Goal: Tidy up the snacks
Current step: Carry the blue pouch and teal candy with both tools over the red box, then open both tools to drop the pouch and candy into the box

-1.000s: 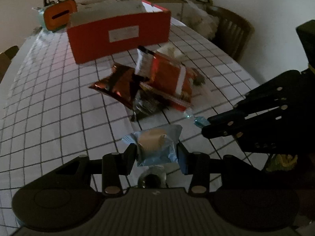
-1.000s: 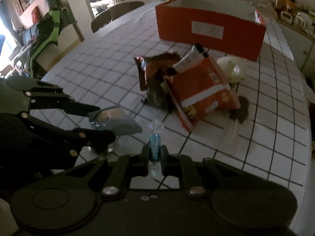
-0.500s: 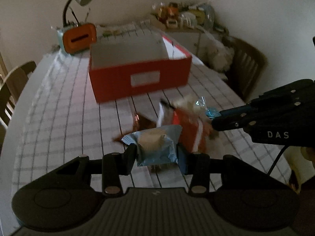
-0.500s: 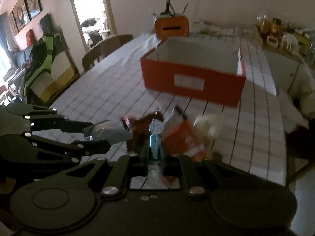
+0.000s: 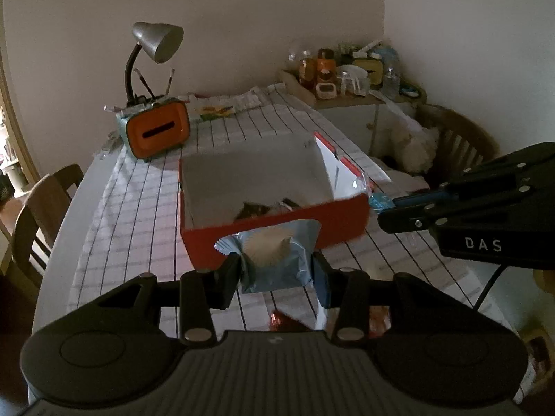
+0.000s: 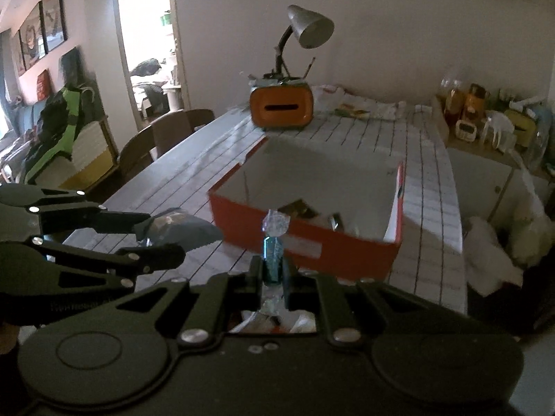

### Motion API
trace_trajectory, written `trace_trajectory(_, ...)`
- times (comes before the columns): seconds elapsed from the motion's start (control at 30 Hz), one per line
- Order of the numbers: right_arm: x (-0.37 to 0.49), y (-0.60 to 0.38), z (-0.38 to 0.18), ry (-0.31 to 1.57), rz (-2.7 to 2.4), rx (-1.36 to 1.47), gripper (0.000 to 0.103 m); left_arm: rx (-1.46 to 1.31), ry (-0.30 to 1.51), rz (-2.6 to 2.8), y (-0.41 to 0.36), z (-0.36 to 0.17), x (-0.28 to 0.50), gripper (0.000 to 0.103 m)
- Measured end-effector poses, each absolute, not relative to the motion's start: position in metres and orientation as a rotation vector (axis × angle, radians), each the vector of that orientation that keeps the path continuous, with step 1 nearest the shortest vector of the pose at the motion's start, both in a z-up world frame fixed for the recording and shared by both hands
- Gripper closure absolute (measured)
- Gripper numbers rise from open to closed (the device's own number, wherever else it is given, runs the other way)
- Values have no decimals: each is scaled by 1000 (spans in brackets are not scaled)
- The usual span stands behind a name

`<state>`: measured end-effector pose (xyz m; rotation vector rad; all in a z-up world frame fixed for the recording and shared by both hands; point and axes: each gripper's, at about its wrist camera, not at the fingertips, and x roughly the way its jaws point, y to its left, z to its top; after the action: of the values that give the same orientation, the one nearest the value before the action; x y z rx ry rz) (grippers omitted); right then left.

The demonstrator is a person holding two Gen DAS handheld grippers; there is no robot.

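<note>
Box (image 5: 277, 222) on the table (image 5: 138, 208) (snacks inside), lamp (image 5: 152, 52) behind it.

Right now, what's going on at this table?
A person is sorting snacks with two hand-held tongs. The left tongs grip a blue-wrapped cake; the right tongs are shut on a small blue candy. Both are held in the air just short of the open red box on the checked tablecloth. The box already holds a few wrappers. More snack packets lie on the table below the tongs.
</note>
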<state>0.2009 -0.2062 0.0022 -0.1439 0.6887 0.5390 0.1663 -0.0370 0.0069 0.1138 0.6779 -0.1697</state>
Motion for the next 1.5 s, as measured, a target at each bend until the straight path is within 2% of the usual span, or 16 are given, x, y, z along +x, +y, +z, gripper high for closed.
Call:
trace_trajectory(0.43,302,-204,-6,732,485,-159,92,121,710,-124,-42,2,270,60)
trace_trajectory(0.47,309,-204,-9,739,481,-158,92,119,717,-122,-41,1,276,61)
trace_trajectory(0.53,325,-203,-14,756,477,-154,92,115,735,-121,-40,-3,295,72)
trace_trajectory(0.83,378,-192,-54,865,474,-169,92,88,868,-104,-29,-41,358,73)
trace_trajectory(1.13,399,-184,-89,963,487,-191,92,64,947,-76,-20,-70,374,73)
trace_trajectory(1.5,402,-189,-97,985,481,-171,91,65,958,-61,-23,-76,375,73)
